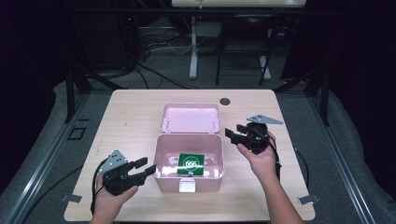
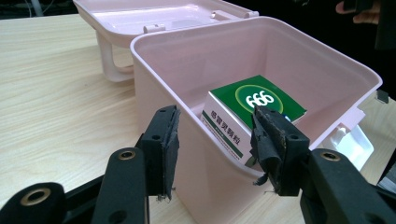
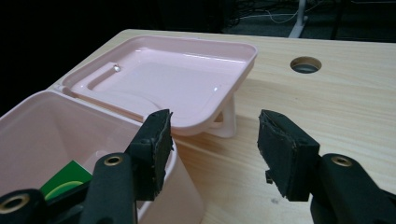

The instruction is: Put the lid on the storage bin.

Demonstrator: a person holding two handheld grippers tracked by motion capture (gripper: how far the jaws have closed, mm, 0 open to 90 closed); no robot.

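Sitting at the table's (image 1: 140,100) near-left part in the high view, the left gripper (image 1: 145,168) is held by a hand (image 1: 109,200), jaws spread wide, nothing between them, tips aimed at the pink box's (image 1: 164,156) left wall and just beside it. In the left gripper view the left gripper (image 2: 212,144) straddles the box's near corner (image 2: 205,182): one pad outside the wall, the other over the open inside, neither pressing on anything.

Pink box sits mid-table, open, white latch (image 1: 188,185) on its front wall. Lid (image 1: 190,117) is folded back flat behind it, inner side up. Green-and-white carton (image 1: 191,164) lies inside on the box floor, toward the right-front, round white logo facing up; in the left gripper view the carton (image 2: 252,105) lies tilted, white side panel with printed text facing the camera.

Right gripper (image 1: 235,134) is held by the other hand (image 1: 261,156) just right of the box's back-right corner, above the table, jaws open and empty. In the right gripper view the right gripper (image 3: 212,144) has one pad above the box rim (image 3: 56,100), the other over bare wood, lid (image 3: 168,79) ahead. Round cable hole (image 3: 305,64) sits beyond the lid.
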